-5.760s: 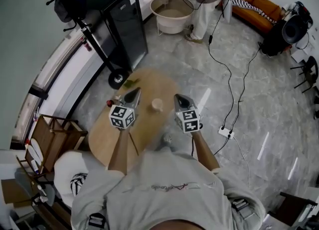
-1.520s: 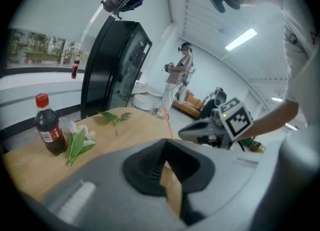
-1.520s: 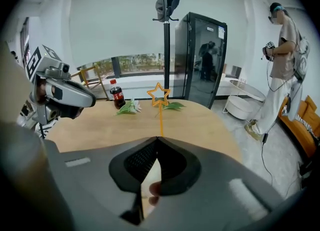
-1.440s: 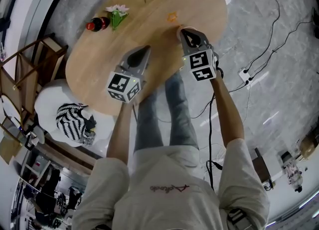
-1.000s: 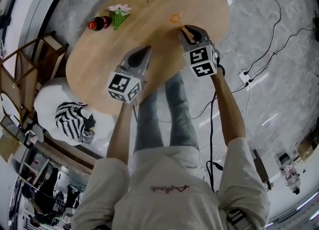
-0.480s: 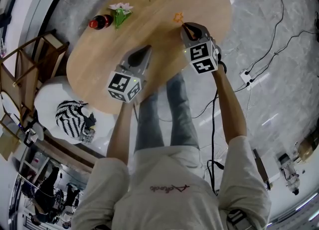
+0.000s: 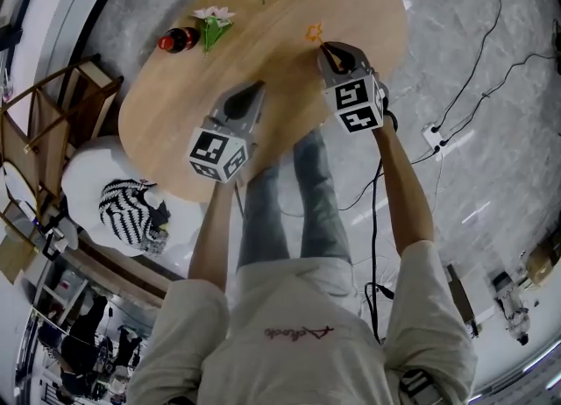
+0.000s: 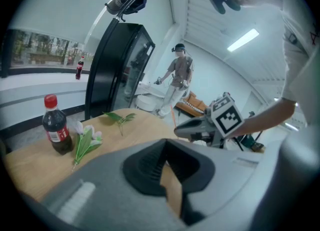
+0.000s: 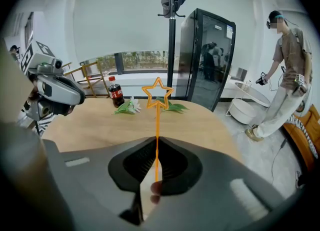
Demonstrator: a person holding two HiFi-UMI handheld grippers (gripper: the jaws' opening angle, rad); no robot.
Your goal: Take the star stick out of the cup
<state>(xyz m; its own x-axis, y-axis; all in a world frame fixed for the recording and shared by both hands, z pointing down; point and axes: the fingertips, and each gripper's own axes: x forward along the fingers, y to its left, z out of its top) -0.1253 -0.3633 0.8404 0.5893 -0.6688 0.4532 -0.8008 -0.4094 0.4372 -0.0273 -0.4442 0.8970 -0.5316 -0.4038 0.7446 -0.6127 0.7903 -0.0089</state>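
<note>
— Where to look for the star stick [image 9: 157, 125]?
— Middle of the right gripper view. Stands straight up, orange, with the star on top. Shows small near the top middle of the head view too, above the wooden table [image 7: 351, 0].

— Held by what?
— Pinched low on the thin stem by the right gripper [image 9: 156, 145]. Squeezed shut on it.

— And the cup?
— Not seen in any view. Maybe hidden under that gripper. Cannot tell if the bottom end is out yet.

— Heavy to lift?
— Probably very light. Looks thin, maybe a bit bendy and easy to snap. Looks smooth too, so could slip or spin. Best to grab the stem low down, not the star points. Squeeze gently and pull straight up.

— Anything in the left gripper [image 8: 166, 147]?
— Nothing. Closed together, with only bare wood past the tips. Sits lower left of the other one in the head view.

— Different from a bit over a second ago?
— Moved a little right, both star and right gripper. Looks sharper now, not smeared. Same spot for the left gripper.
</note>
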